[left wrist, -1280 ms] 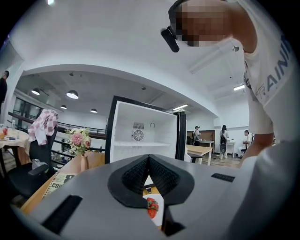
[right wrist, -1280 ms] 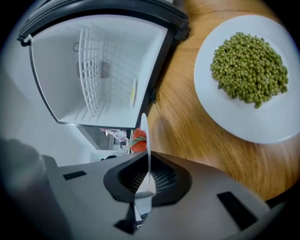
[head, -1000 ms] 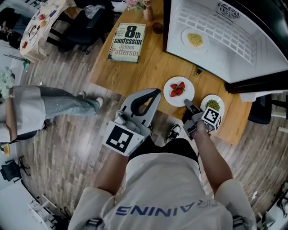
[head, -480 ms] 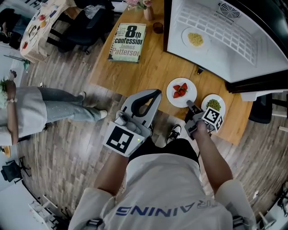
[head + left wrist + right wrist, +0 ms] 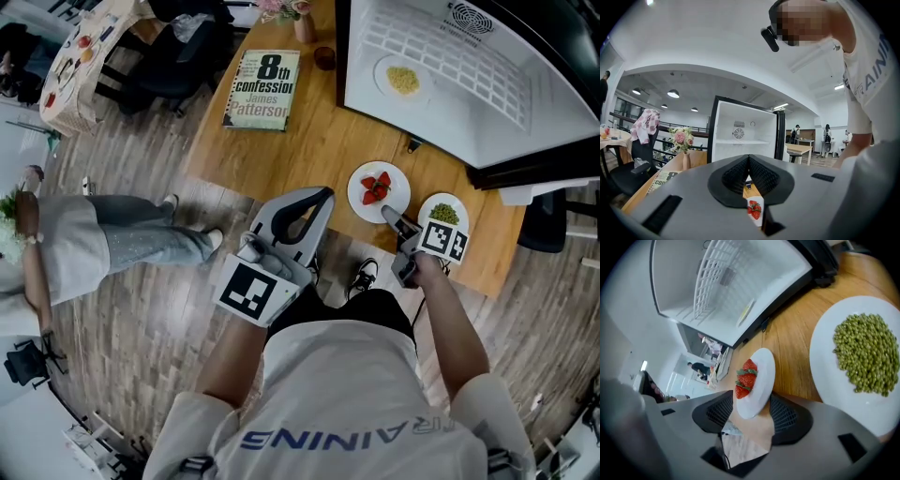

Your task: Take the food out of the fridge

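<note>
Along the near edge of the wooden desk [image 5: 309, 150], close to its right corner, is where my release has to go cleanly: the strawberry plate [image 5: 379, 170] sits flat on the wood, and my right gripper [image 5: 387, 216] has that plate's near rim between its jaws, which are opening, the pads no longer pressing on it. I judge the best way is to let the jaws spread wide of the rim first, then draw straight back toward myself and low, so that neither pad hooks the rim and tips or drags the plate. I should also keep from swinging right, because the pea plate [image 5: 459, 208] lies just beside the strawberry plate and right under my gripper's marker cube. My left gripper [image 5: 748, 164] has its jaws together on nothing and hangs off the desk's near edge, out of the way. As for what holds what: the open fridge [image 5: 450, 122] at the far right of the desk still has one white plate [image 5: 384, 77] on its wire shelf, carrying a small heap of yellow food [image 5: 404, 82] I cannot name from here. On the desk, the strawberry plate holds a few strawberries [image 5: 374, 187], and the pea plate holds a mound of green peas [image 5: 443, 215].
</note>
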`<state>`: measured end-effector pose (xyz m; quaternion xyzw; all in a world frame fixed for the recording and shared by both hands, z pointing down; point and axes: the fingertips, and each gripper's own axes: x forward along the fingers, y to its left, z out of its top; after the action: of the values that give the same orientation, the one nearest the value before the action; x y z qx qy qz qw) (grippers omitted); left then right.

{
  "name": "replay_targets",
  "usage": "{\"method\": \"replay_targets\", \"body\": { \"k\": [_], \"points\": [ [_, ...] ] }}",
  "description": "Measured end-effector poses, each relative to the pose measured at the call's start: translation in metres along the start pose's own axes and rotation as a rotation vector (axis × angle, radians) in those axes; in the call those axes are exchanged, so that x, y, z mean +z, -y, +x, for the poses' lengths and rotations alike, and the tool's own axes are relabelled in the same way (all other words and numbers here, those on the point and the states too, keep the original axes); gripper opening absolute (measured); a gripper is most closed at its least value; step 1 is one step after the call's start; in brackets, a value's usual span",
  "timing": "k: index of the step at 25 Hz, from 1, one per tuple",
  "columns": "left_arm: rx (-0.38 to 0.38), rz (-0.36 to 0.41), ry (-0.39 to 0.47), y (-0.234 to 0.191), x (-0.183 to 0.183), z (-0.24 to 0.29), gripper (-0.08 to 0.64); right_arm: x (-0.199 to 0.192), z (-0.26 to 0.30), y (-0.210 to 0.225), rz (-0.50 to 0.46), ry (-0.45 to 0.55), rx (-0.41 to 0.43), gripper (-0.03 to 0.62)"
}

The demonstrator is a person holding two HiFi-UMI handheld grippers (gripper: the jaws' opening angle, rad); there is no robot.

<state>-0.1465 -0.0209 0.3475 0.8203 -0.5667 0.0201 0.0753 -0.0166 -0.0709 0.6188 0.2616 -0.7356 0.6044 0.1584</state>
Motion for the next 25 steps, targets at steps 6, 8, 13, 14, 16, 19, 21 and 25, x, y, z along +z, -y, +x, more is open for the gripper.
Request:
{"method": "replay_targets", "body": {
  "k": [6, 8, 13, 14, 16, 19, 21, 25],
  "points": [
    [-0.007, -0.016, -0.014, 0.001, -0.002, 0.001, 0.008, -0.019, 0.001, 0.007, -0.271, -0.146, -0.107, 0.245],
    [-0.011, -0.015, -0.016, 0.001, -0.002, 0.001, 0.008, -0.027, 0.002, 0.011, -0.395, -0.199, -0.156, 0.249],
    [-0.015, -0.016, -0.022, 0.003, -0.004, 0.001, 0.008, -0.042, 0.003, 0.019, -0.693, -0.32, -0.262, 0.249],
    [-0.015, -0.014, -0.022, 0.002, -0.004, 0.001, 0.008, -0.043, 0.003, 0.02, -0.726, -0.333, -0.275, 0.249],
    [-0.019, -0.001, -0.013, 0.002, -0.004, 0.002, 0.008, -0.044, 0.004, 0.021, -0.767, -0.348, -0.295, 0.249],
    [-0.017, -0.011, -0.018, 0.003, -0.004, 0.002, 0.008, -0.045, 0.003, 0.023, -0.807, -0.359, -0.322, 0.249],
    [-0.016, -0.017, -0.015, 0.002, -0.004, 0.001, 0.008, -0.045, 0.002, 0.024, -0.806, -0.362, -0.328, 0.249],
    [-0.016, -0.011, 0.003, 0.001, -0.001, 0.0, 0.008, -0.046, -0.004, 0.025, -0.67, -0.352, -0.29, 0.247]
  ]
}}
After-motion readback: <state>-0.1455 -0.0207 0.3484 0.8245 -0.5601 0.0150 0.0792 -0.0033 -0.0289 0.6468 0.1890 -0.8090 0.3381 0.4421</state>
